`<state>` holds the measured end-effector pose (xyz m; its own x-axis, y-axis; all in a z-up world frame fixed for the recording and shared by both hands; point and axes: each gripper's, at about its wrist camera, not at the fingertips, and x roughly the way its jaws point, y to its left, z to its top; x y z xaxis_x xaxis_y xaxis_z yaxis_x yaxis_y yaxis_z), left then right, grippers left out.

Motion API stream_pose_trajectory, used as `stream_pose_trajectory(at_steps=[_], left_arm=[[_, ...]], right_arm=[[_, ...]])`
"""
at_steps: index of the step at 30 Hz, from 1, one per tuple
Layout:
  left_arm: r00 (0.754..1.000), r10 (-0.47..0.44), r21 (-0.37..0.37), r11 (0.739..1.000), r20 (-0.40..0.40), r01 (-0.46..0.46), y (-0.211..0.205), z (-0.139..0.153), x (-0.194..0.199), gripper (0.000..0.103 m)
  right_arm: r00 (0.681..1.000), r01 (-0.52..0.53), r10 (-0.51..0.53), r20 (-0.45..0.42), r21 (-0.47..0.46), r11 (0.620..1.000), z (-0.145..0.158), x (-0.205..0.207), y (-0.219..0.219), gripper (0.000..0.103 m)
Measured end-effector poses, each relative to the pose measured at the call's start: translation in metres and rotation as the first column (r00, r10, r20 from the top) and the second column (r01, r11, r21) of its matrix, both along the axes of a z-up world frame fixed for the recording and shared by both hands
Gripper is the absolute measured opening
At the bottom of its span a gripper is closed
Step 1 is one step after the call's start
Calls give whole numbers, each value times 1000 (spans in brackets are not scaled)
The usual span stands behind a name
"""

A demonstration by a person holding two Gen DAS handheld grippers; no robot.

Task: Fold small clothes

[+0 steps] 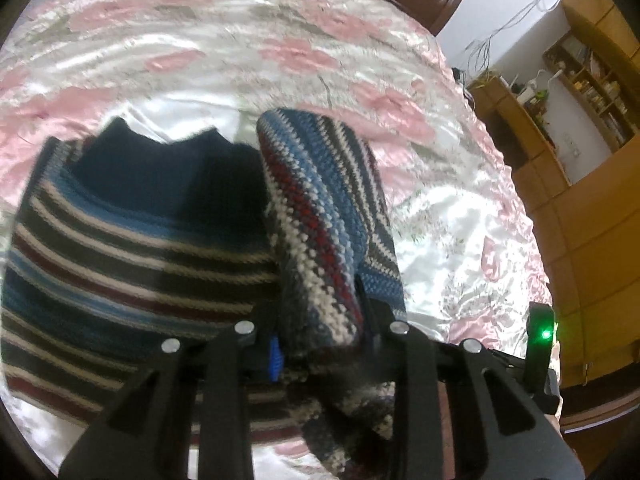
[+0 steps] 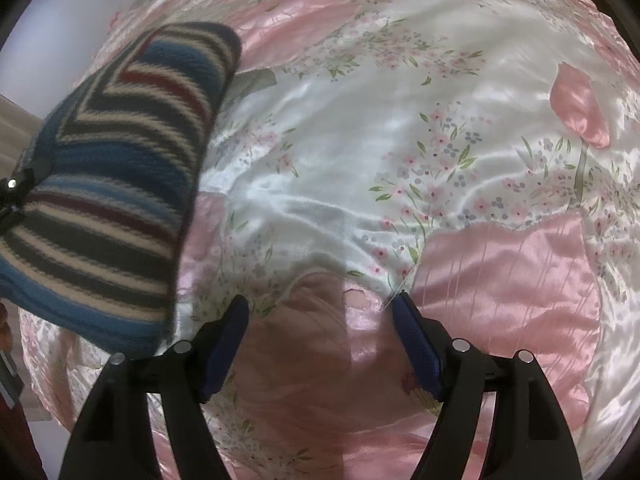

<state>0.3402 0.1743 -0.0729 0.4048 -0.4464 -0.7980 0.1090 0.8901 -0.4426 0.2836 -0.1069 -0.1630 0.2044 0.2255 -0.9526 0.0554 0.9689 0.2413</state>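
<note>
Your striped knitted sweater (image 1: pixel 120 240) in blue, white, dark red and grey lies on the bed, one sleeve lifted and pinched in your left gripper (image 1: pixel 320 344), whose jaws are clamped on the knit. Your right gripper (image 2: pixel 320 320) hovers with jaws spread and empty above the shiny pink-and-white floral satin bedspread (image 2: pixel 400 160), the sweater off to its left. Beyond the bed stand wooden cupboards and open shelves (image 1: pixel 580 92) against a white wall (image 1: pixel 500 8) with trailing cables.

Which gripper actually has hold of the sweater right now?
The left gripper: its jaws are shut on a fold of the striped sweater. The right gripper is open over the floral bedspread, holding nothing.
</note>
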Motion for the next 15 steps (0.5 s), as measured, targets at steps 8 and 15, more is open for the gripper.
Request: stream_pose_trajectory(at_steps=[8,15], left_arm=[[999,40,53,998,30,-41,76,28,1,28],[995,96,123,988,19,-98,138,34,2,28]], right_arm=[[1000,-30,30,9,11,999,6,4,16,76],[997,-81,81,17,19,997,7,7,41,75]])
